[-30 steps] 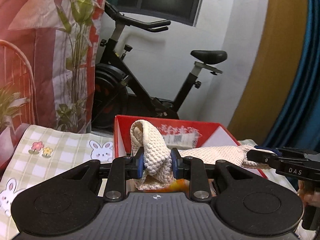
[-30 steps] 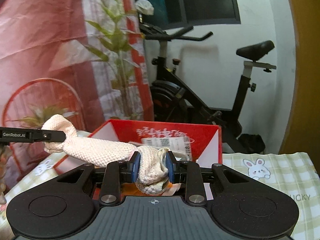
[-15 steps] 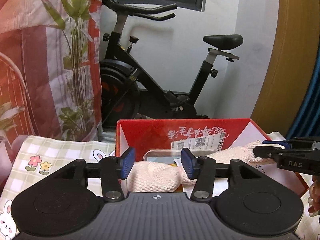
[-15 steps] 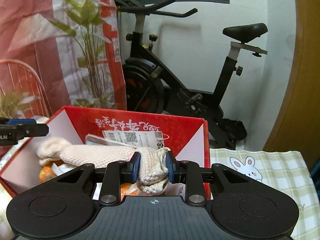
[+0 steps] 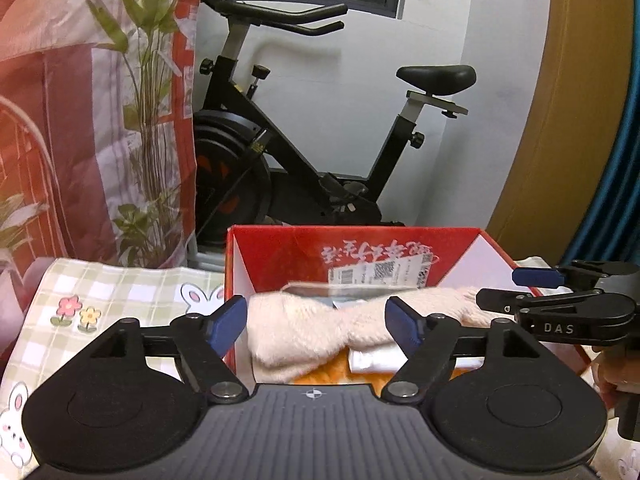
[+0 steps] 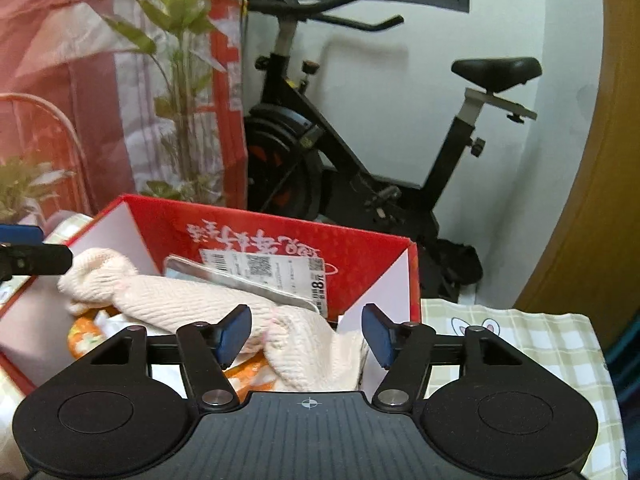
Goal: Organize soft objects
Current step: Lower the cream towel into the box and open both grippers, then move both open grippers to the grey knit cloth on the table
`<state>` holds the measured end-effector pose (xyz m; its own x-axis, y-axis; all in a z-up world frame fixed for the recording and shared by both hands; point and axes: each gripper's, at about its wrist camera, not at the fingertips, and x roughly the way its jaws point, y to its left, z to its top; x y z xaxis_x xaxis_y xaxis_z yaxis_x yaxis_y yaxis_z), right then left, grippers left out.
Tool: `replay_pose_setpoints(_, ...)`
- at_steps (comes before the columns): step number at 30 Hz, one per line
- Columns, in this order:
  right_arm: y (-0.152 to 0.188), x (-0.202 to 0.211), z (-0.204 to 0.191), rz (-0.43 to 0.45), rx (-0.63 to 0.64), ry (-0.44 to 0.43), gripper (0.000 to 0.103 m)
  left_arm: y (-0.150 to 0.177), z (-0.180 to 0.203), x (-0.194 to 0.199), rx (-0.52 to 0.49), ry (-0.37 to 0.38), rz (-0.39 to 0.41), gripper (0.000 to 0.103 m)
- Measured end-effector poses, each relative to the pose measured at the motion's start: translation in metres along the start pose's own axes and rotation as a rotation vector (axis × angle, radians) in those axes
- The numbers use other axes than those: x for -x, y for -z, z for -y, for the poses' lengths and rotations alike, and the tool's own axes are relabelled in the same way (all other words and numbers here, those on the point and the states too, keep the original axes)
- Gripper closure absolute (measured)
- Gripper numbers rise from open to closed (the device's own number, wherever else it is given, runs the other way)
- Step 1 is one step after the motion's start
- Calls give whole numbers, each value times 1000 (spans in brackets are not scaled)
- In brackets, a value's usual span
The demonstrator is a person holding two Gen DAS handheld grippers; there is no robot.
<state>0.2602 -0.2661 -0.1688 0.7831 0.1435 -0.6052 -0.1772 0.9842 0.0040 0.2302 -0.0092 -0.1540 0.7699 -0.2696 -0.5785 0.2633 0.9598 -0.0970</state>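
Half a second ago the right gripper (image 6: 306, 334) was pinching one end of the cream knitted cloth (image 6: 180, 300); now its blue-padded fingers (image 6: 234, 334) are spread and the cloth lies loose between them. The left gripper (image 5: 318, 326) has widened its spread too, fingers apart and touching nothing. A second ago both grippers held the cloth stretched in the air — it now rests inside the red cardboard box (image 5: 400, 240), draped over an orange soft item (image 5: 340, 372) and something white (image 5: 376, 358) that cannot be identified.

White Chinese characters run upside down on the box's inner wall, too warped to read. A shipping label (image 6: 264, 268) with a barcode and QR code shows a large "8"; the rest is too small. "DAS" is printed on the right gripper as seen from the left wrist, and the desk's checked cloth (image 5: 120, 292) carries bunnies and flowers.

An exercise bike (image 5: 320, 128) stands behind; the box's near wall is hidden by the gripper bodies.
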Motion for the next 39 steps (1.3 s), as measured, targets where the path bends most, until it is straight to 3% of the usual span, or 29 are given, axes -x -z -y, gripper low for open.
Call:
replay_pose_setpoints(4,7,27,0,24,12,-41,38,10,6,19,-11,-6,-10,16)
replay_pose_setpoints(16,53,113,-11,113,10,-115,37,70,14,87,-7,-19,-16,16)
replay_pose_setpoints(21,80,135,-17,124,28,-118,38,100,8,96,7,-30,-49,16)
replay_pose_setpoints(32,146,133,-24,22,2,-111,38,142,-6,91,53,-63,-113,16)
replay_pose_setpoints(39,179,125,-25,-29,-9,-95,38,169,-9,87,112,-38,-174,16)
